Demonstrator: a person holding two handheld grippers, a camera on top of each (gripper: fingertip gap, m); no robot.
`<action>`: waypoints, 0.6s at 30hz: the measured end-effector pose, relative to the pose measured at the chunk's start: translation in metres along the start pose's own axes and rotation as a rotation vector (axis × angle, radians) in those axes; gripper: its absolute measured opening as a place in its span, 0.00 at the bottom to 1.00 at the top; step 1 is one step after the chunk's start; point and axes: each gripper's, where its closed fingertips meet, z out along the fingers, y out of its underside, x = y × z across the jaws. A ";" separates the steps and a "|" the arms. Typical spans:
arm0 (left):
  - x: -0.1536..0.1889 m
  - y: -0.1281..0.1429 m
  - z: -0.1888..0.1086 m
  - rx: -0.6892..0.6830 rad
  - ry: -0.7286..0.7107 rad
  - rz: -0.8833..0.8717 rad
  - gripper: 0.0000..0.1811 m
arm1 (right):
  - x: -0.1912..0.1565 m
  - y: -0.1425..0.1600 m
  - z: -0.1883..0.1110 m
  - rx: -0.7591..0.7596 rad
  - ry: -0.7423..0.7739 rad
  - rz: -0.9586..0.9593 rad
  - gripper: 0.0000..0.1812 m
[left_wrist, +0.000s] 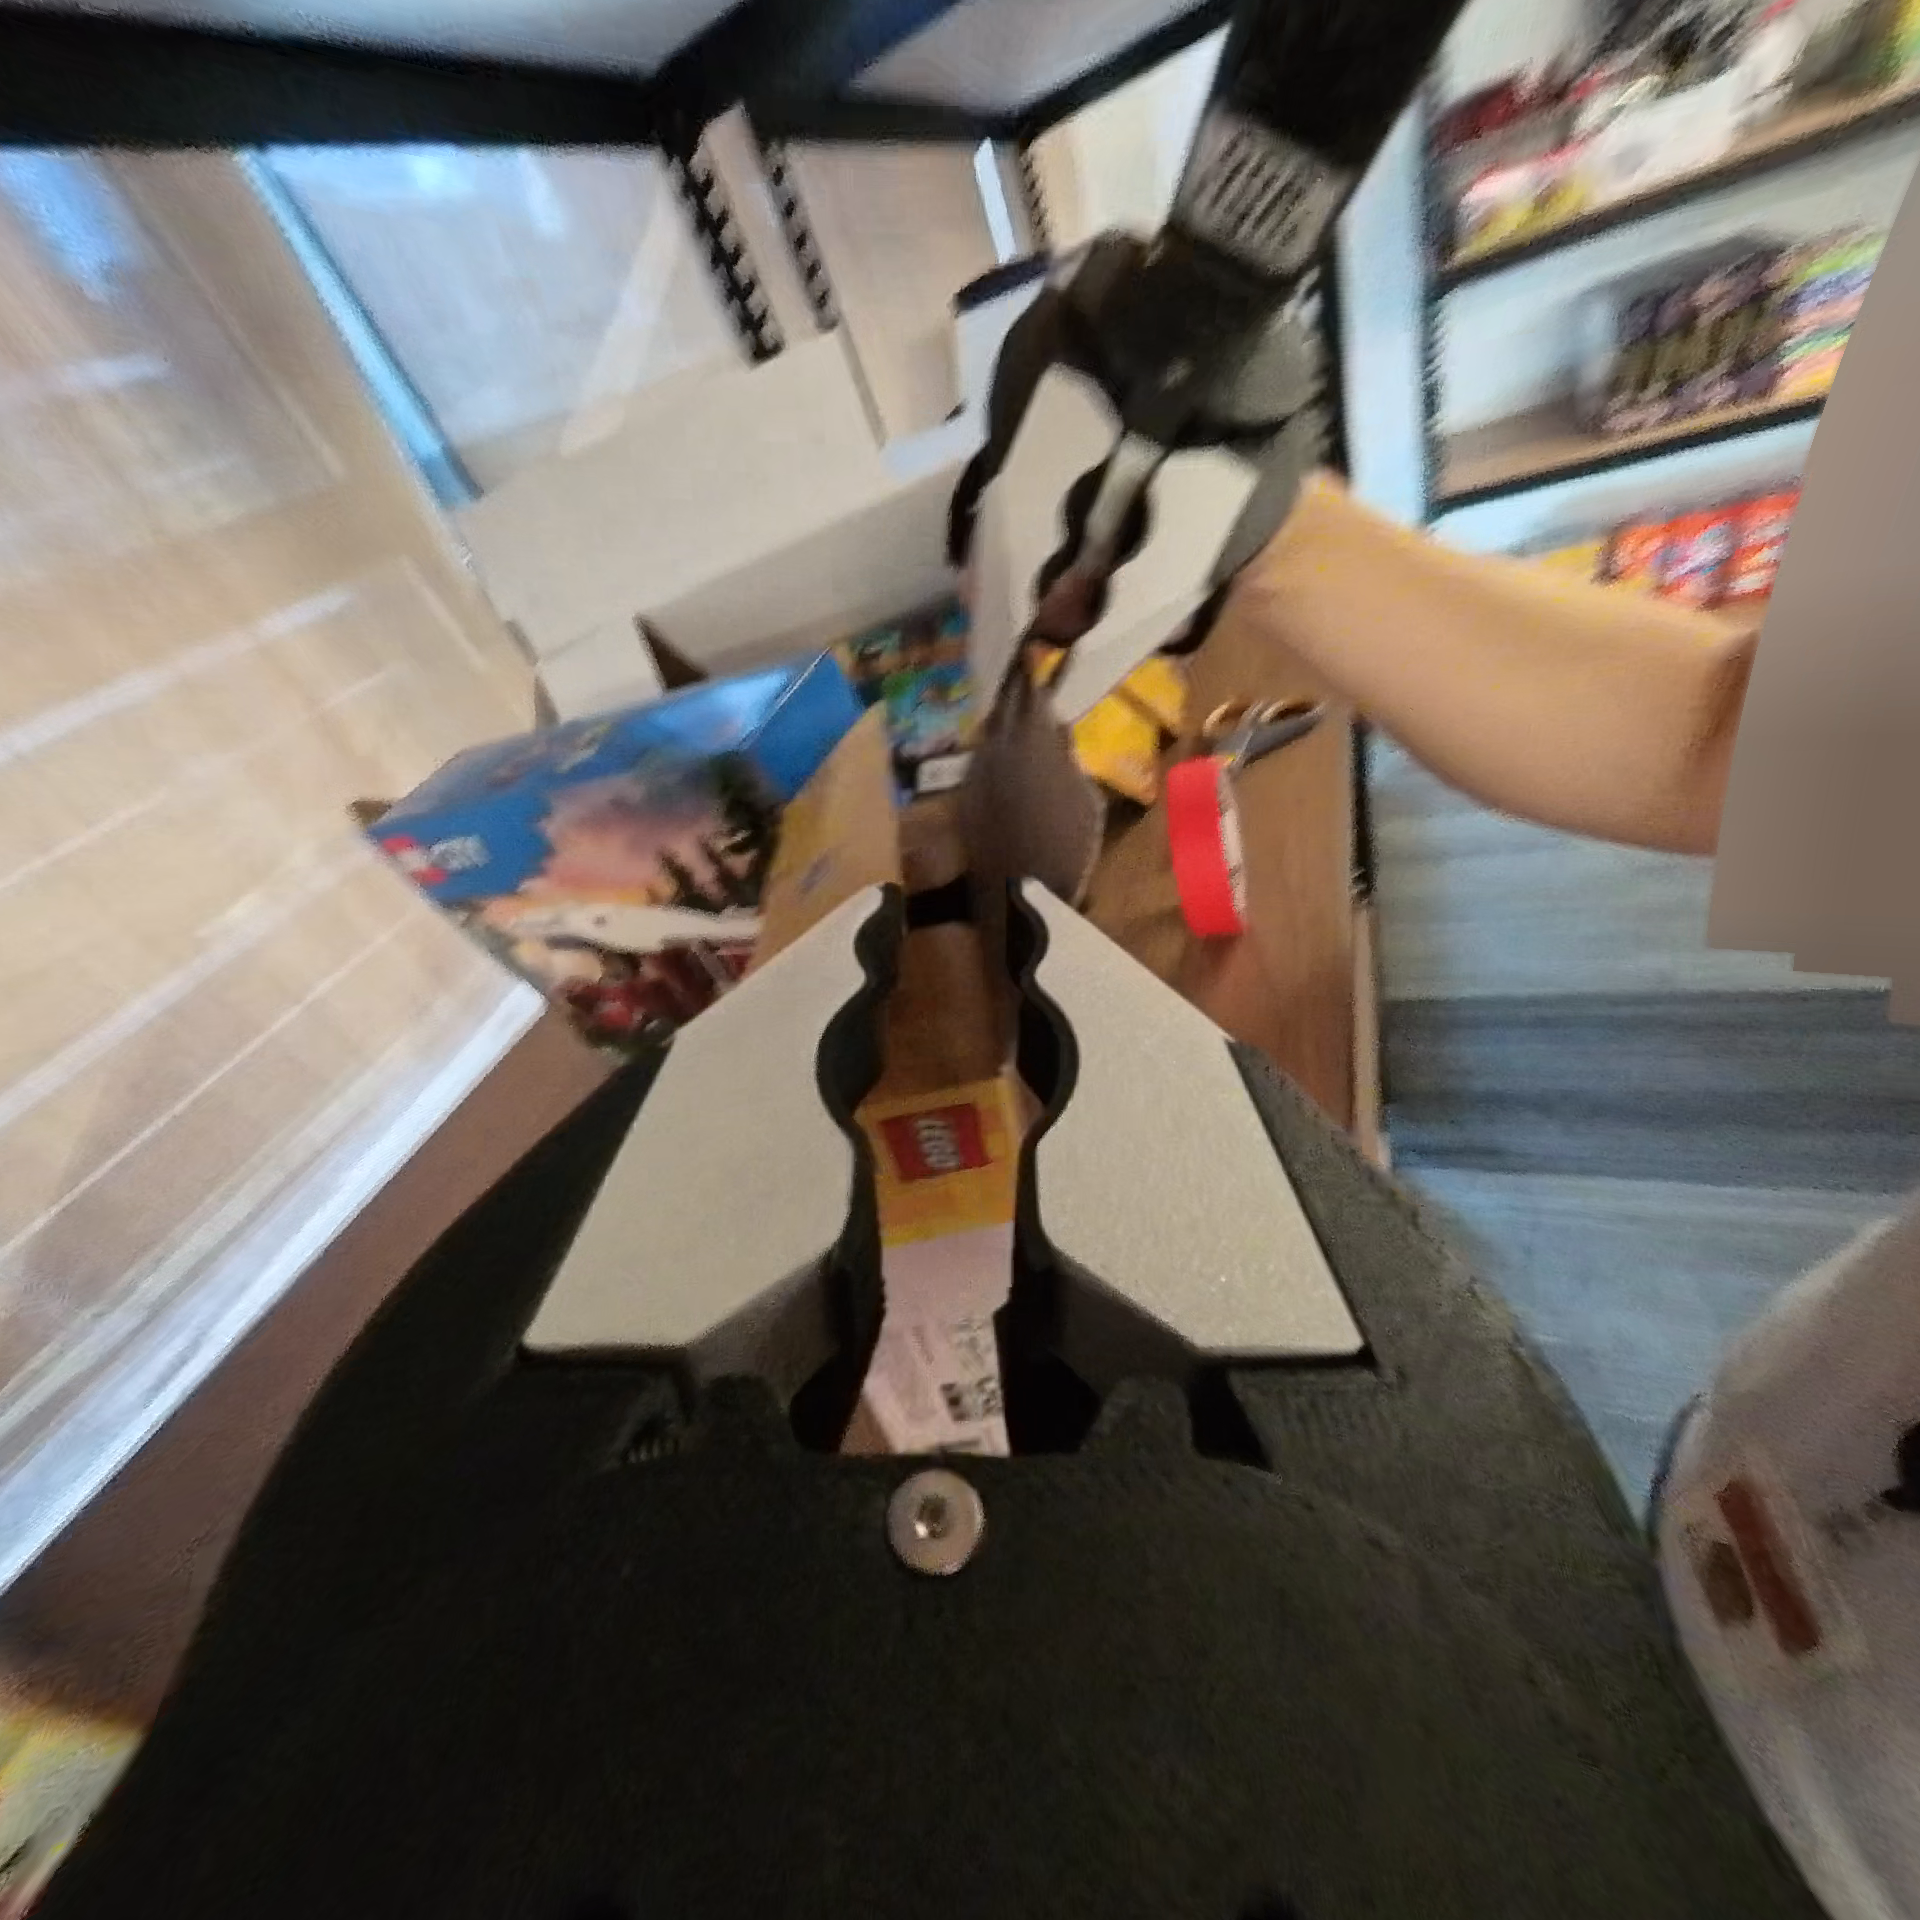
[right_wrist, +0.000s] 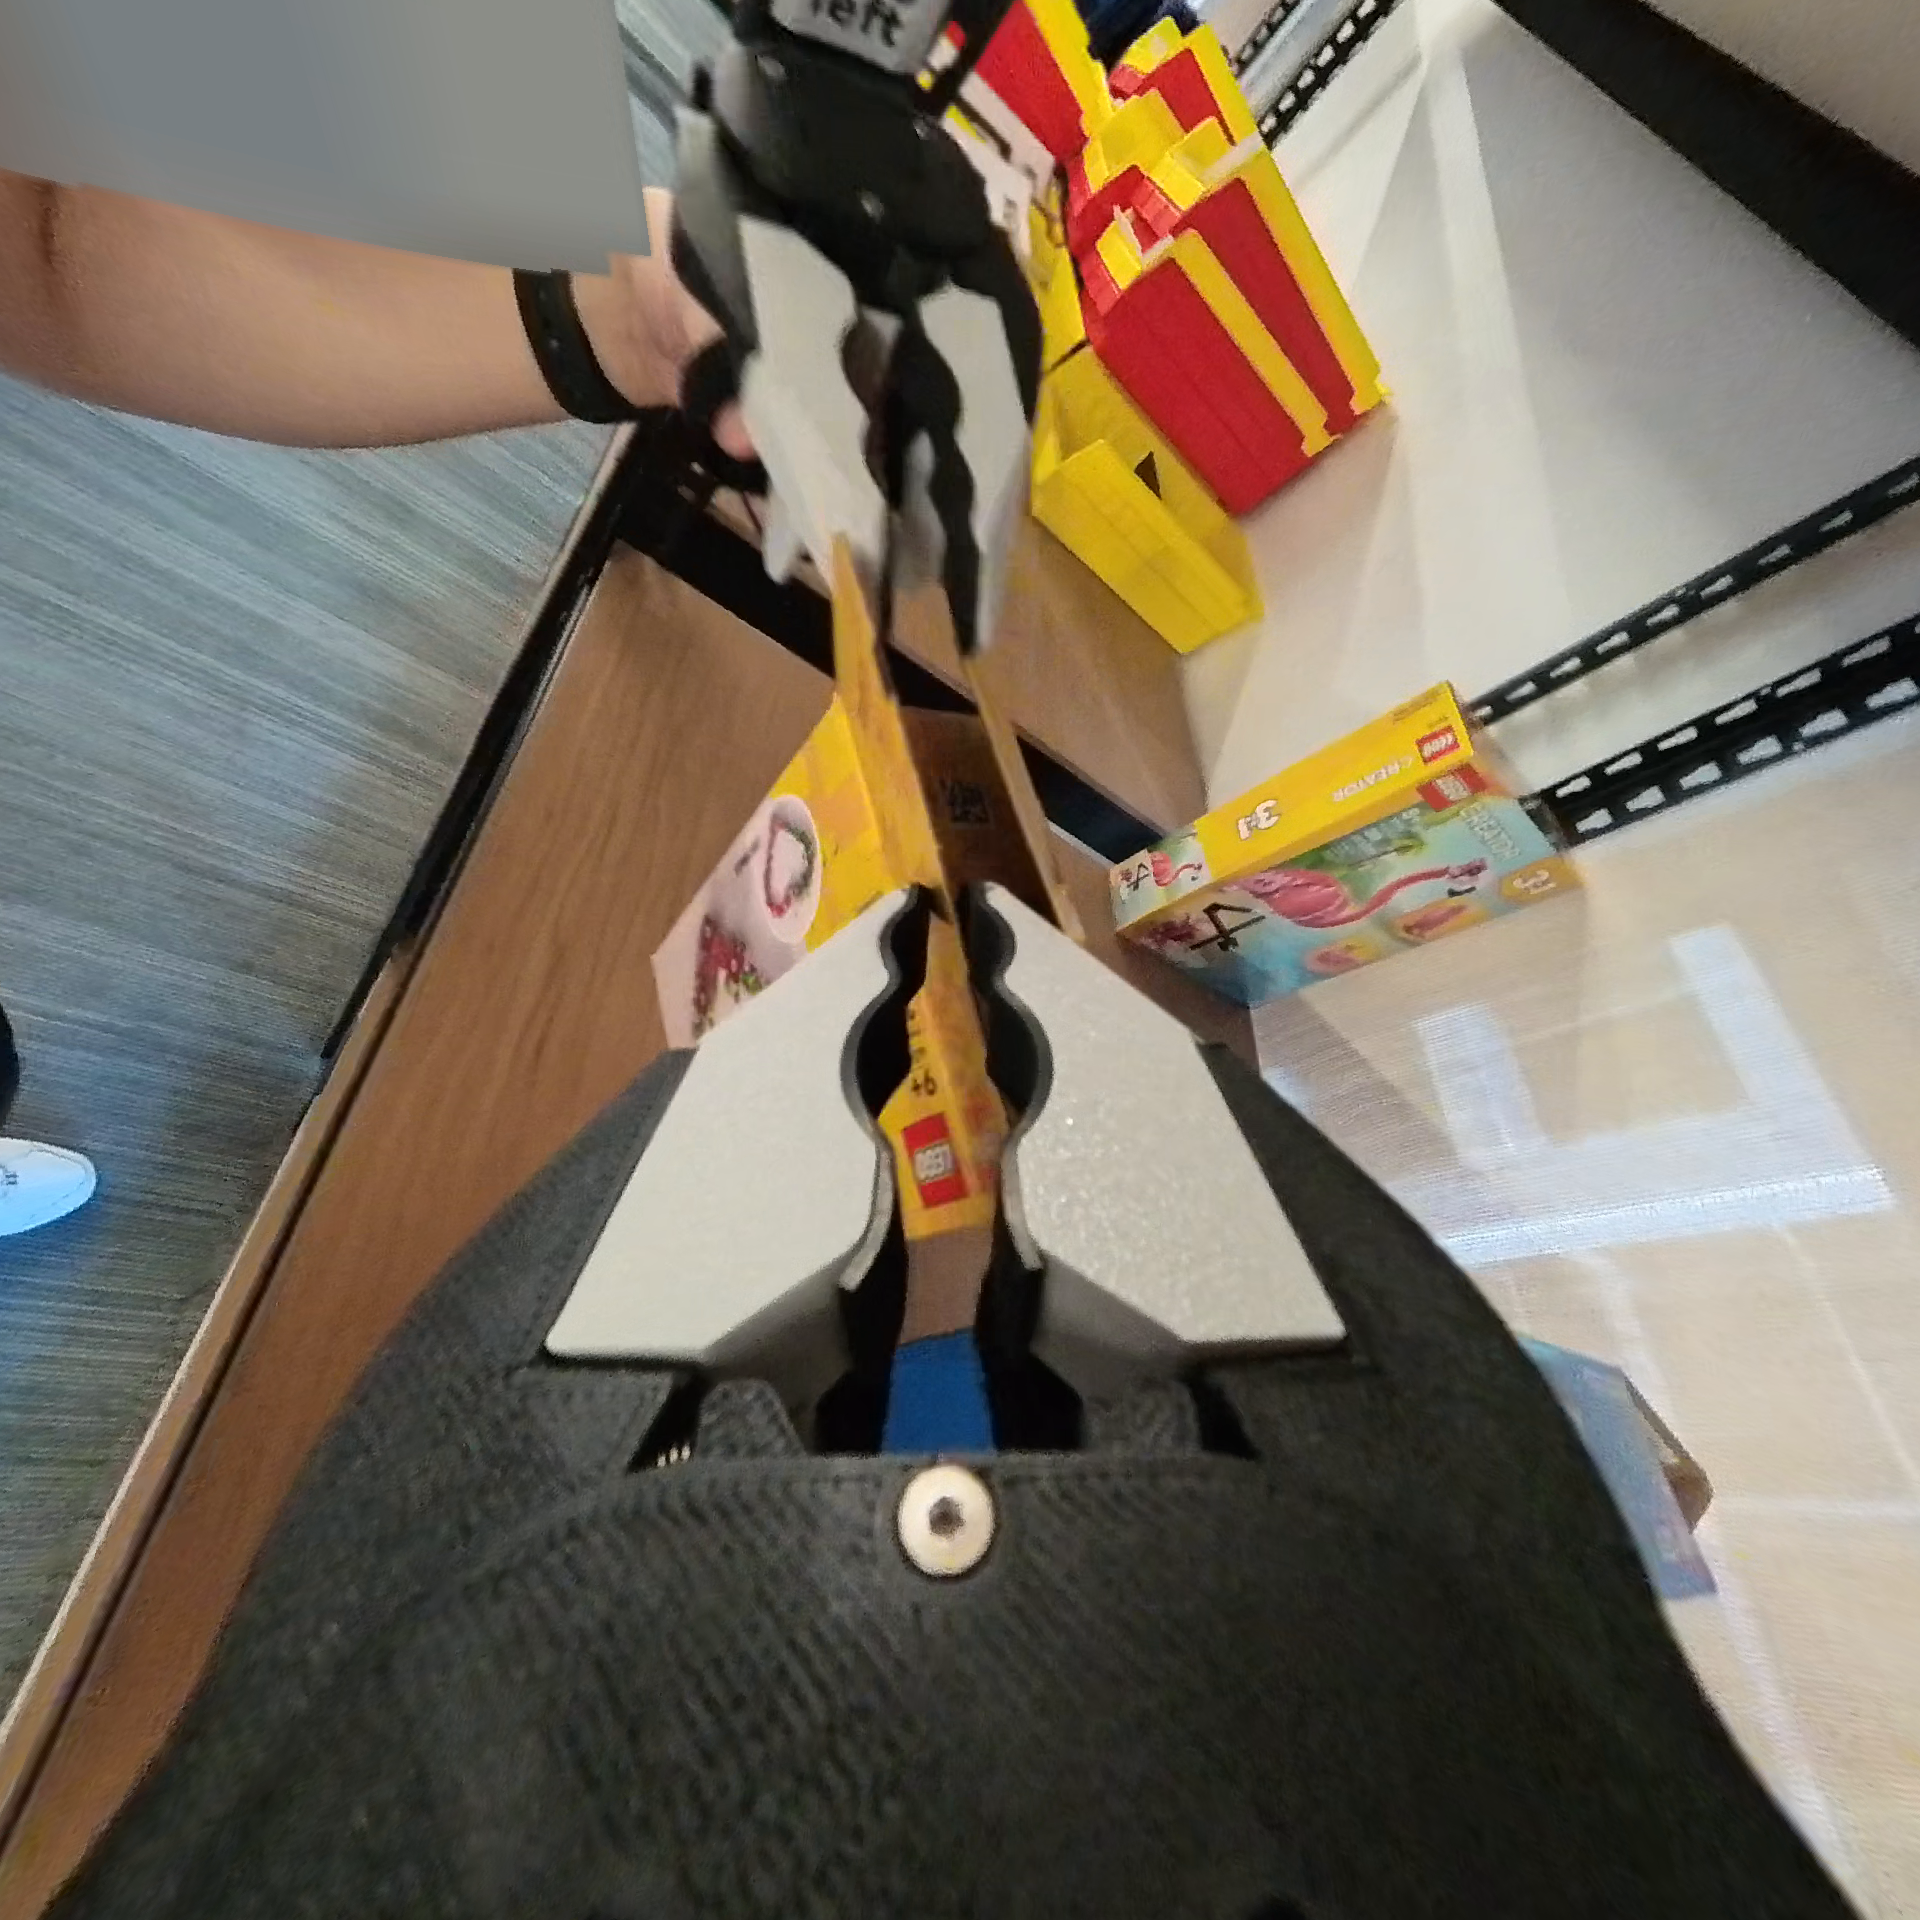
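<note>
A wooden shelf board (right_wrist: 582, 831) carries everything here, with a white back wall (right_wrist: 1507, 468) and black slotted uprights (right_wrist: 1714, 592) behind it.

On it stand several toy boxes. In the left wrist view a blue toy box (left_wrist: 623, 800) lies tilted at the left. In the right wrist view a box with a pink flamingo picture (right_wrist: 1340, 883) lies flat toward the wall, and a stack of red and yellow brick-built pieces (right_wrist: 1195, 343) stands farther along the shelf.

Between the two grippers is a flattened yellow box (right_wrist: 940, 1132), opened out so that its brown cardboard inside (left_wrist: 940, 997) shows; it is thin, with a red square logo on yellow and a white label panel at one end. It is held up off the shelf, edge-on to both cameras.

The left gripper (left_wrist: 951, 914) has its fingers drawn in close on one end of this box, the card pinched at the tips. The right gripper (right_wrist: 951, 904) is likewise nearly closed on the other end, with the yellow flap running through the narrow gap. Each gripper shows blurred in the other's view, so the exact contact there is probably a pinch but hard to confirm.

A red wristband (left_wrist: 1205, 847) lies on the board near the cardboard.
</note>
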 end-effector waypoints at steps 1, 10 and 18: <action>0.006 -0.005 -0.003 0.033 0.049 -0.013 0.08 | 0.002 0.003 0.000 0.009 0.000 0.012 0.03; 0.005 -0.012 -0.013 0.072 0.059 -0.048 0.30 | 0.005 0.002 -0.001 0.066 0.014 0.028 0.04; -0.008 -0.006 -0.008 0.008 -0.103 0.072 0.51 | 0.024 0.007 0.013 0.051 -0.007 0.142 0.03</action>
